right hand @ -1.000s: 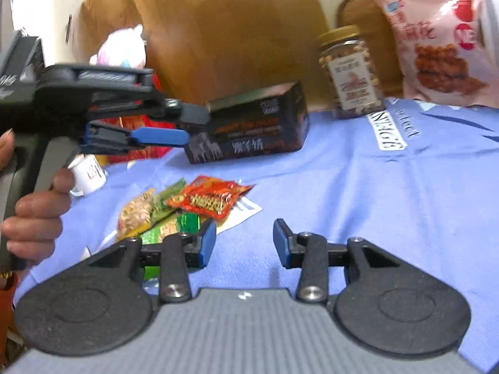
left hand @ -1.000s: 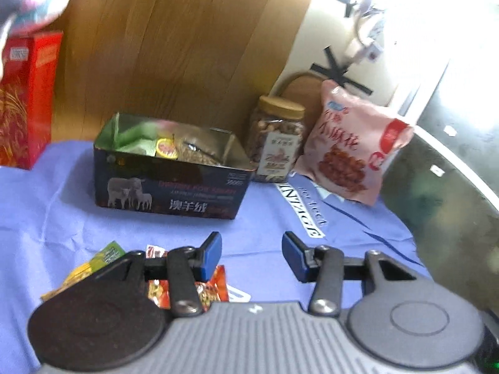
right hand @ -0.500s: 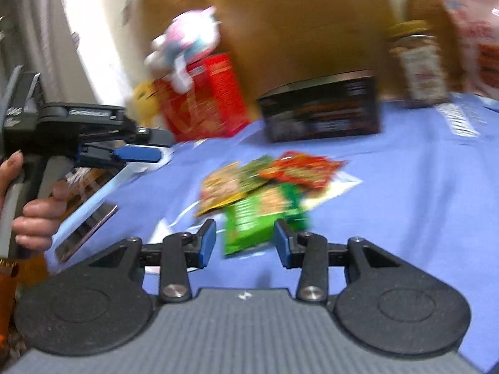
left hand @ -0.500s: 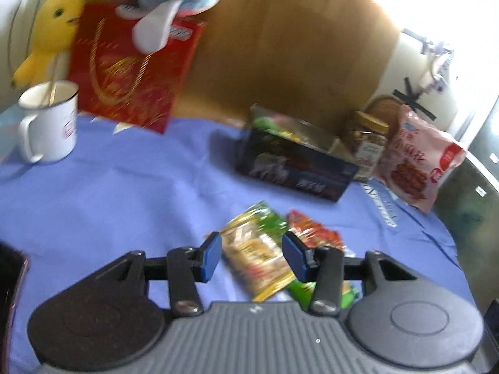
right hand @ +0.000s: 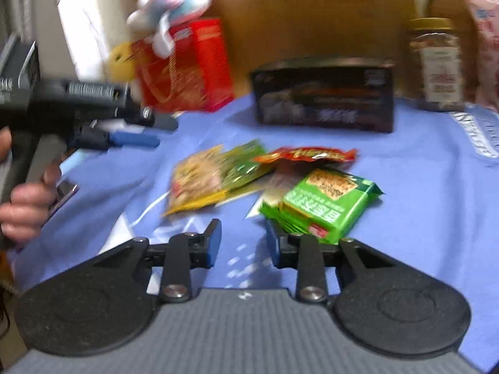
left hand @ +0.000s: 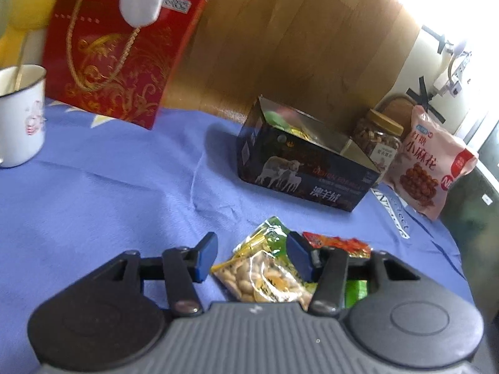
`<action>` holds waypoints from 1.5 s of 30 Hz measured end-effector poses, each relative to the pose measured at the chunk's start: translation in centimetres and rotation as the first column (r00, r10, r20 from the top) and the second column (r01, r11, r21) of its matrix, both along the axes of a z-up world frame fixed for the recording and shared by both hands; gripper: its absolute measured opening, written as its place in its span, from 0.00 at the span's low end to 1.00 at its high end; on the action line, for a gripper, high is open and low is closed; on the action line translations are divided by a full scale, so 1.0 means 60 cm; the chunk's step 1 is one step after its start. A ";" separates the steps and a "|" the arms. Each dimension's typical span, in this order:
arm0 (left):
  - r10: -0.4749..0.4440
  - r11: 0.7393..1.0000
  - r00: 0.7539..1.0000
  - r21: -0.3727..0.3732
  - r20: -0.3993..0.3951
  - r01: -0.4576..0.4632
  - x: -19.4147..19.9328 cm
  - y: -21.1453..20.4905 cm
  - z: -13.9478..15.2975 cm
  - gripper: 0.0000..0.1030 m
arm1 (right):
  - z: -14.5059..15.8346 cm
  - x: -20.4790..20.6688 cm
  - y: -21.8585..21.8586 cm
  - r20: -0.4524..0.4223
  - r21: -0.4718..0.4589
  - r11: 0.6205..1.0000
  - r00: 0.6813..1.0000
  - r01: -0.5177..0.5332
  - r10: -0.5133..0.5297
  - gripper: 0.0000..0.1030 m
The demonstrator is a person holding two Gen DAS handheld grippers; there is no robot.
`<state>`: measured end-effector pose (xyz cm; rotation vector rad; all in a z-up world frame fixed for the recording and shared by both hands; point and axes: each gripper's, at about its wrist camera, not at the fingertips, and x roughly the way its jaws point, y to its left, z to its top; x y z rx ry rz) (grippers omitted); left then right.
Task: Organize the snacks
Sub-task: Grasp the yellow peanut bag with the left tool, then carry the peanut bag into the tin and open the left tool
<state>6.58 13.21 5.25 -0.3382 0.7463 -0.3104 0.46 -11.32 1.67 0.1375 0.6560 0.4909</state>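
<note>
Snack packets [left hand: 265, 274] lie before box [left hand: 302, 168]

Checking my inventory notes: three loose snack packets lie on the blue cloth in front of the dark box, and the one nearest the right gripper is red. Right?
Not quite: the packet nearest the right gripper is the green packet. The red packet lies behind it, toward the dark box. The right wrist view shows this; the rest stands.

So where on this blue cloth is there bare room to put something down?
The widest bare stretch of blue cloth lies between the white mug, the red gift bag and the dark box. More open cloth sits right of the green packet. It is crowded in front, where the peanut packet and red packet overlap.
</note>
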 end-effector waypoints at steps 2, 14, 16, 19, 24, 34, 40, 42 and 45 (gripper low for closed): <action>-0.013 1.000 1.000 0.012 -0.011 0.013 0.012 -0.002 -0.011 0.48 | 0.009 0.000 0.002 0.004 0.030 0.999 0.999 -0.040 0.040 0.36; -0.090 0.993 0.992 -0.089 -0.090 0.081 -0.038 -0.002 -0.055 0.30 | -0.004 0.032 0.078 -0.038 0.021 0.985 0.984 -0.171 0.172 0.34; -0.092 0.989 0.991 -0.121 -0.095 0.080 -0.050 0.000 -0.060 0.31 | -0.004 0.022 0.064 -0.034 0.025 0.984 0.983 -0.177 0.178 0.33; -0.091 0.988 0.991 -0.132 -0.100 0.077 -0.053 -0.008 -0.057 0.29 | -0.003 0.013 0.057 -0.025 0.013 0.983 0.983 -0.182 0.182 0.30; -0.107 0.988 0.991 -0.116 -0.079 0.098 -0.054 -0.035 -0.042 0.27 | 0.001 -0.005 0.049 0.004 -0.014 0.983 0.983 -0.182 0.182 0.30; -0.130 0.984 0.990 -0.113 0.049 0.135 0.051 -0.087 0.053 0.27 | 0.061 0.056 0.007 0.137 -0.022 0.993 0.983 -0.118 0.120 0.30; -0.101 0.990 0.991 -0.085 0.091 0.108 0.166 -0.124 0.090 0.27 | 0.091 0.170 -0.023 0.193 -0.006 0.997 0.978 -0.073 0.072 0.30; -0.077 0.995 0.992 -0.057 0.097 0.083 0.208 -0.134 0.093 0.28 | 0.095 0.216 -0.029 0.182 0.016 0.998 0.982 -0.060 0.056 0.30; -0.042 0.998 0.996 -0.033 0.072 0.045 0.260 -0.143 0.083 0.29 | 0.093 0.280 -0.036 0.155 0.037 0.998 0.987 -0.041 0.035 0.32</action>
